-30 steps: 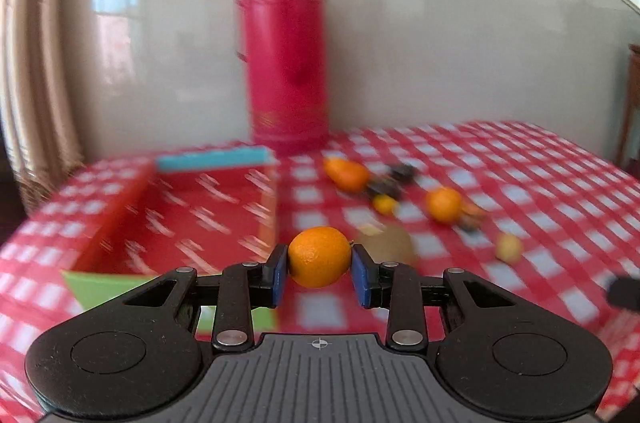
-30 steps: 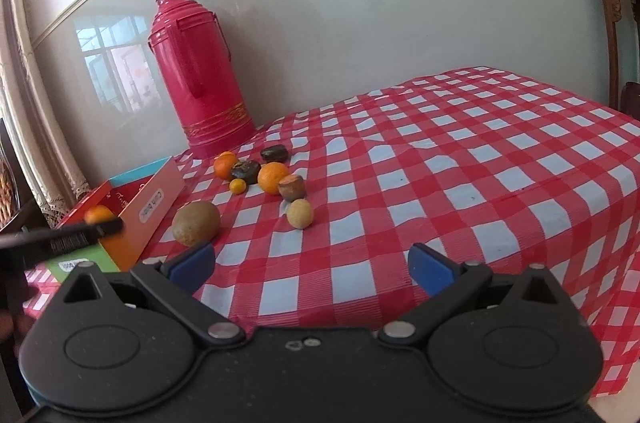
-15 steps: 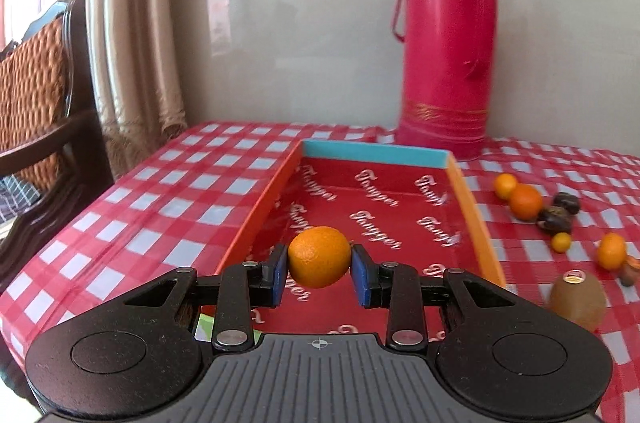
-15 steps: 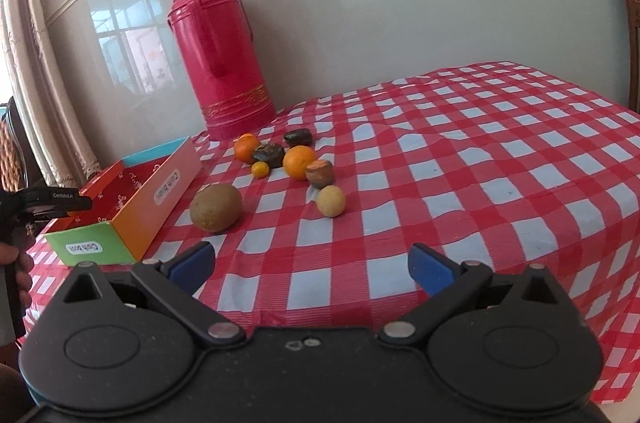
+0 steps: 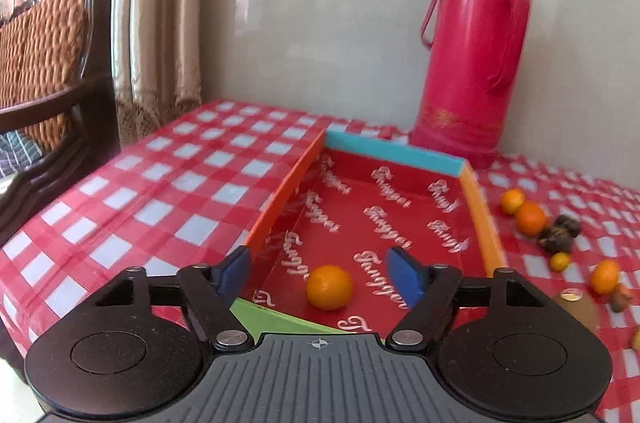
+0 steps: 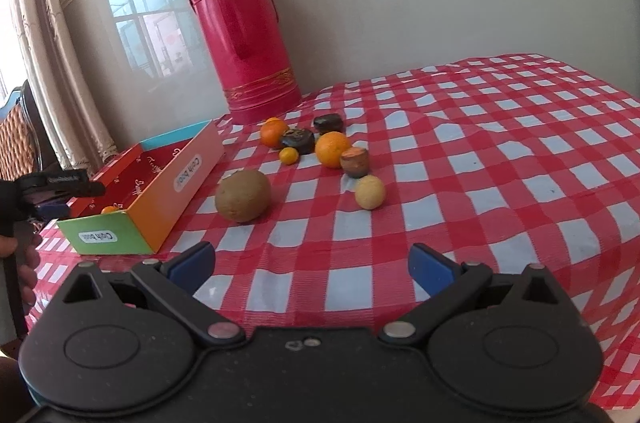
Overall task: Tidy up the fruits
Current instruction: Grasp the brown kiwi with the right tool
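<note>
- Orange [image 5: 329, 287] sits on the red floor of the open box [image 5: 483, 223], near its green front wall, between and just beyond the spread blue pads of the left gripper [image 5: 318, 269], touching neither.
- Left gripper's jaws stand wide apart over the box's near end.
- Right gripper [image 6: 311, 265] hovers at the worktop [image 6: 500, 151] edge, jaws spread and holding nothing.
- Loose fruit lies well ahead of the right gripper on the checked cloth: a kiwi [image 6: 243, 195] just beside the box, a pale round fruit [image 6: 370, 191], a larger orange [image 6: 333, 149], a tiny kumquat [image 6: 289, 155] and dark pieces [image 6: 298, 139].
- Behind them a red thermos [image 6: 244, 35] stands upright against the wall.
</note>
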Demonstrator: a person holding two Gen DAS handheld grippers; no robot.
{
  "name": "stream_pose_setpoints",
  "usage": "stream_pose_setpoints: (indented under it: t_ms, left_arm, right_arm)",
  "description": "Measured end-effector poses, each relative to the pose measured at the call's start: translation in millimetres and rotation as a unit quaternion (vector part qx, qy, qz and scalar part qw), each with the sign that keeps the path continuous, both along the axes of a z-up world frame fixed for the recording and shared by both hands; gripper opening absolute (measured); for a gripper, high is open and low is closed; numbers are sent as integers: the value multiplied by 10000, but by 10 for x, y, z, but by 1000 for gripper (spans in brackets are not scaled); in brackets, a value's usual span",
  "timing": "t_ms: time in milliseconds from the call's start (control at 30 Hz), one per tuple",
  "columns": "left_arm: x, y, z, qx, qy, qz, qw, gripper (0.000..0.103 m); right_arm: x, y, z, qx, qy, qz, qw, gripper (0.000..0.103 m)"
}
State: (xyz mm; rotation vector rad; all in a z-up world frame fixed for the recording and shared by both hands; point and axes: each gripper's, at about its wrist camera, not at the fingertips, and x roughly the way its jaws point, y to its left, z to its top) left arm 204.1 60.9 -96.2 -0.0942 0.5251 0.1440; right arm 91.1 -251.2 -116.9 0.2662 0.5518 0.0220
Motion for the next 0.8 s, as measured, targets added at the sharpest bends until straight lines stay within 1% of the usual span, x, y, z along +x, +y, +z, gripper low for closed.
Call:
stream_pose_setpoints:
  t_ms: [67, 100, 133, 267, 300, 333, 433, 567, 633, 700, 800]
  left_arm:
    - [-118, -24, 58, 213, -178, 23, 9996, 89]
    - [-170, -11, 79, 215, -237, 38, 9995, 92]
    - [-226, 18, 94, 180, -292, 63, 9994, 95]
    - [-424, 199, 102, 99, -364, 172, 9991, 97]
    - [-472, 244, 89, 120, -370, 220, 9990, 99]
    - [-530, 289, 64, 173, -390, 288, 9987, 103]
    - [-635, 436, -15, 150, -375, 392, 9984, 103]
    - [-718, 621, -101, -36, -356, 565, 9978, 103]
    - [-760, 672, -93, -31, -492, 605, 9969, 103]
    - [-803, 710, -113, 62, -576, 623, 9964, 103]
    - [-845, 765, -114, 110, -632, 685, 9956, 103]
  right_arm:
    - [37, 45, 4, -17, 22, 83, 10000, 98]
    - [55, 71, 3, -32, 37, 128, 9999, 98]
    - [75, 101, 2, -52, 54, 178, 9998, 98]
    - [194, 251, 15, -194, 118, 410, 9989, 98]
    - [234, 287, 25, -224, 124, 443, 9987, 98]
    - [285, 322, 36, -239, 133, 470, 9985, 98]
    - [462, 419, 75, -319, 157, 433, 9984, 98]
    - [695, 593, 111, -768, 127, 325, 9964, 98]
    - [812, 652, 108, -854, 157, 418, 9953, 98]
    - [939, 691, 93, -808, 230, 486, 9953, 97]
    - [1114, 729, 70, -723, 318, 555, 9953, 83]
